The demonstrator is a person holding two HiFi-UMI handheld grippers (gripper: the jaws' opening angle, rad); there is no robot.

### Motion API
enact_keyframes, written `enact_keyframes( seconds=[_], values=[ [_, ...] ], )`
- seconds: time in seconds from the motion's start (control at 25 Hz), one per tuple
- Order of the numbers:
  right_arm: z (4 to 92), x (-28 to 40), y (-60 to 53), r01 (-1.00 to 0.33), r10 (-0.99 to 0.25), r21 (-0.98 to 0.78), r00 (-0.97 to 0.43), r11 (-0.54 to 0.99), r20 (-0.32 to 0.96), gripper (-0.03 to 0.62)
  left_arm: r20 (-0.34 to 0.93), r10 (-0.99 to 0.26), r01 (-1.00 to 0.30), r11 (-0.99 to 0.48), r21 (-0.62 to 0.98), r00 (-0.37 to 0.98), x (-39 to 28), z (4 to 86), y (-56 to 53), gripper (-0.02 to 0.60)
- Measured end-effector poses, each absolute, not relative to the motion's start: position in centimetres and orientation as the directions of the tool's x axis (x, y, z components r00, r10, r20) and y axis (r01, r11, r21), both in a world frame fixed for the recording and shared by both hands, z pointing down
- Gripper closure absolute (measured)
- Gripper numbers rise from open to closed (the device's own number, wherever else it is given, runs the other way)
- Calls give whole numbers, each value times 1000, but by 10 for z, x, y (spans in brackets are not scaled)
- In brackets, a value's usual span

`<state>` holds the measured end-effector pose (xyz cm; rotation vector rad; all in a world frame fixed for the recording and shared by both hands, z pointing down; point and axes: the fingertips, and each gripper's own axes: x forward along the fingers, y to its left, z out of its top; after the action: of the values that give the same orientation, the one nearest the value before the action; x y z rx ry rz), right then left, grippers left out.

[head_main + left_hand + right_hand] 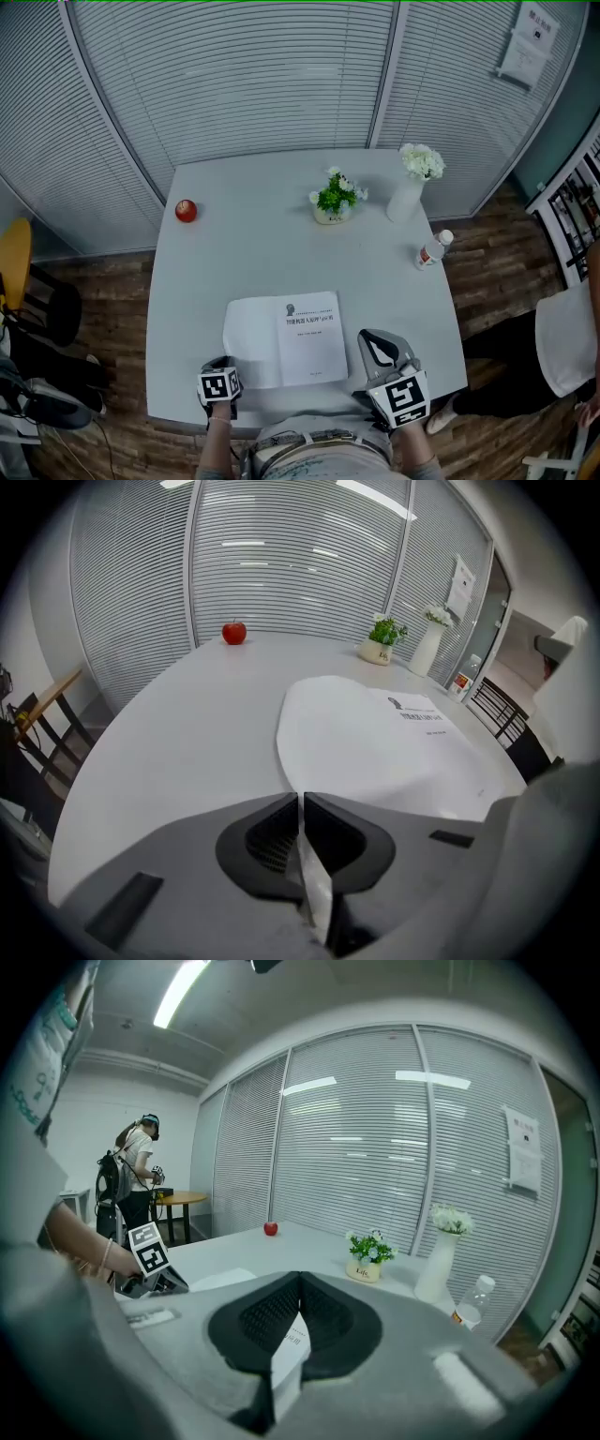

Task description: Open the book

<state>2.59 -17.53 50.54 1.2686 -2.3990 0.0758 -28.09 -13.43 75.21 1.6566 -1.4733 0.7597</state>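
Note:
The white book (305,337) lies near the front edge of the white table (244,253). Its cover (251,345) is turned out to the left, and the title page faces up. My left gripper (227,367) sits at the cover's near left corner. In the left gripper view the cover (366,742) curves down into the jaw tips of the left gripper (300,797), which is shut on its edge. My right gripper (373,341) hovers just right of the book. Its jaws are shut, with nothing between them in the right gripper view (298,1277).
A red apple (186,210) sits at the table's far left. A small flower pot (334,200), a white vase (410,187) and a plastic bottle (434,248) stand at the far right. A person (562,347) stands right of the table, and a chair (14,262) is on the left.

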Motion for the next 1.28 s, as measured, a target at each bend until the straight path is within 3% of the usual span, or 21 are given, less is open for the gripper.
enact_keyframes(
  seconds=[0.48, 0.52, 0.6, 0.72, 0.96, 1.28],
  values=[
    [508, 22, -171, -791, -767, 140, -508, 596, 393, 592, 790, -608, -989, 53, 140, 79, -293, 742, -136, 542],
    [508, 22, -171, -791, -766, 139, -509, 596, 392, 591, 787, -613, -992, 52, 118, 61, -296, 740, -137, 522],
    [509, 21, -171, -790, -765, 137, -511, 598, 391, 592, 777, -629, -996, 50, 75, 27, -301, 735, -138, 408],
    [508, 20, -170, -787, -762, 135, -516, 602, 391, 591, 741, -671, -999, 38, 28, -5, -304, 718, -140, 408],
    [508, 18, -170, -785, -761, 136, -518, 604, 391, 591, 655, -739, -988, -123, 95, 155, -248, 672, -152, 408],
    [509, 12, -166, -778, -754, 127, -534, 615, 382, 591, 576, -736, -933, -314, 175, 356, -165, 635, -153, 412]
  ],
)
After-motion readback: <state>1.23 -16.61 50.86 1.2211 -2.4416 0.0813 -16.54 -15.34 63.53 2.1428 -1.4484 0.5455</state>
